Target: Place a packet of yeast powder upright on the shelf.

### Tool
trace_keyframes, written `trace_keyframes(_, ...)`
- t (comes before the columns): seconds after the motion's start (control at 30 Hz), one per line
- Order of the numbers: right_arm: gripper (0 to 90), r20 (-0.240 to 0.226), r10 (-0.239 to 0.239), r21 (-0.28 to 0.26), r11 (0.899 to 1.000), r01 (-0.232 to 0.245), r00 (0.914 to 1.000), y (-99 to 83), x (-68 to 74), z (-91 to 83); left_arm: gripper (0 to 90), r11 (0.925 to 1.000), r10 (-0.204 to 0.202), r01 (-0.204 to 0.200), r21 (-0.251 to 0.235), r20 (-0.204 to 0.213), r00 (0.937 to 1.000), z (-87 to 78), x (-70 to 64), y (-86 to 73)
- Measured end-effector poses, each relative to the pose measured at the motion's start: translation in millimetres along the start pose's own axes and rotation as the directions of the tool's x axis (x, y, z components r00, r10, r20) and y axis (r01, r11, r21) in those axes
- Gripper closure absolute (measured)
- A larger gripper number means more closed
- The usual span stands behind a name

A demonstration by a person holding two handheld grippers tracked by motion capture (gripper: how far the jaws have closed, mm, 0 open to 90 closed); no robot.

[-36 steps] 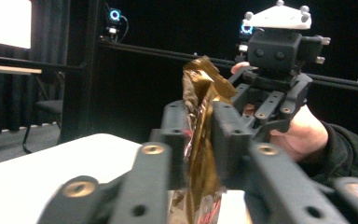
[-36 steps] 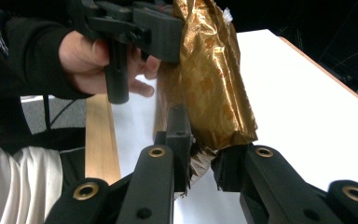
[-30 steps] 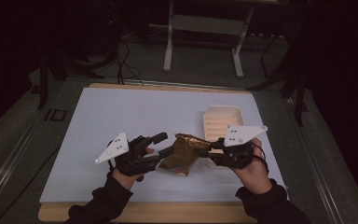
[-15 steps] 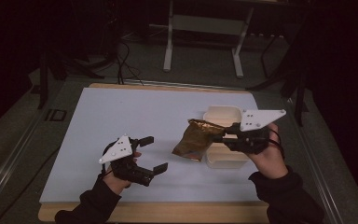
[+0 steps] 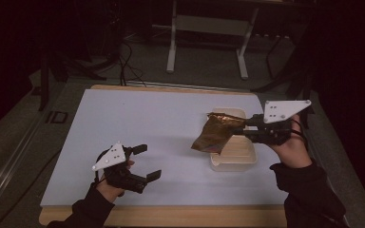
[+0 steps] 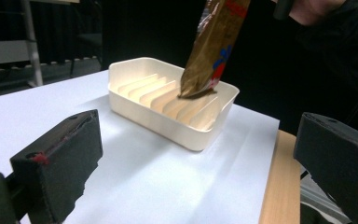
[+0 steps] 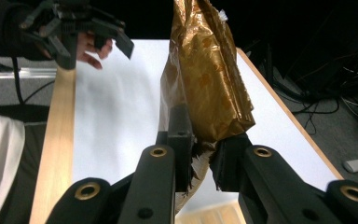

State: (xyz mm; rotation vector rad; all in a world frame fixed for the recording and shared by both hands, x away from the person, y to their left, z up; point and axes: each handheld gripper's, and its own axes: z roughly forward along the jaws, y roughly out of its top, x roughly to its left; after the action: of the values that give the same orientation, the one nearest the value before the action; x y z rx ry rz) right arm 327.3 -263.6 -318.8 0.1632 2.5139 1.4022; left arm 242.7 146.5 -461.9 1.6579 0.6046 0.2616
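My right tongs [image 5: 245, 129] pinched the packet [image 5: 215, 133] — its length slanted down over the tray [image 5: 237, 161]. Left tongs [image 5: 147, 162] gaped empty, well apart.

No text can be read. The gold packet [image 6: 213, 51] above the tray [image 6: 168, 122] carries red and blue print, too blurred to make out. A dark mark on the floor [image 5: 56, 117] left of the table [image 5: 138, 123] is illegible.

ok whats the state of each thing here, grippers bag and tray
left hand-held gripper: open, holding nothing, low over the table
right hand-held gripper: shut on the bag's edge
gold snack bag: lifted, hanging with its lower end over the tray
cream ribbed tray: upright on the white table, nothing resting inside
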Motion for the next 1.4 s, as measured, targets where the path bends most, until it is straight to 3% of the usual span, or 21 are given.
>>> trace_keyframes(0.1, 79.7, 0.005, -0.009, 0.039, 0.999, 0.009, 0.9999, -9.1, -8.9, -11.8, 2.2, 0.9999, -0.002, 0.003, 0.012, -0.018, 0.9998, -4.8, 3.0, -5.6)
trace_keyframes(0.23, 79.7, 0.007, 0.033, 0.049, 0.998, -0.033, 0.9994, -24.3, -17.1, -21.5, 2.2, 0.9998, -0.010, 0.010, 0.015, -0.026, 0.9996, -6.1, 5.0, -10.2)
trace_keyframes(0.4, 79.7, 0.012, 0.024, 0.085, 0.996, -0.025, 0.9996, -38.4, -20.4, -24.8, 2.2, 0.9996, -0.008, 0.009, 0.028, -0.029, 0.9996, -6.6, 7.0, -15.3)
trace_keyframes(0.43, 79.7, 0.008, 0.042, 0.111, 0.993, -0.043, 0.9991, -44.8, -22.5, -25.3, 2.2, 0.9994, -0.010, 0.011, 0.033, -0.030, 0.9995, -6.5, 7.5, -15.8)
trace_keyframes(0.57, 79.7, 0.004, 0.051, 0.115, 0.992, -0.051, 0.9987, -50.9, -23.7, -26.3, 2.2, 0.9995, -0.012, 0.013, 0.030, -0.037, 0.9992, -7.2, 9.4, -17.6)
trace_keyframes(0.7, 79.6, -0.037, 0.091, 0.150, 0.985, -0.085, 0.9952, -68.2, -24.1, -21.4, 2.2, 0.9994, -0.018, 0.020, 0.029, -0.041, 0.9990, -6.8, 11.5, -19.5)
trace_keyframes(0.93, 79.6, -0.059, 0.117, 0.179, 0.978, -0.105, 0.9914, -86.5, -23.4, -7.9, 2.2, 0.9987, -0.013, 0.015, 0.048, -0.051, 0.9986, -6.2, 13.0, -23.6)
trace_keyframes(1.2, 79.5, -0.092, 0.143, 0.185, 0.975, -0.125, 0.9854, -102.3, -20.8, 4.7, 2.2, 0.9987, -0.018, 0.020, 0.048, -0.056, 0.9983, -6.4, 14.8, -26.4)
trace_keyframes(1.4, 79.2, -0.091, 0.165, 0.174, 0.974, -0.148, 0.9820, -116.2, -20.0, 9.7, 2.2, 0.9989, -0.022, 0.024, 0.041, -0.060, 0.9980, -6.9, 15.1, -26.4)
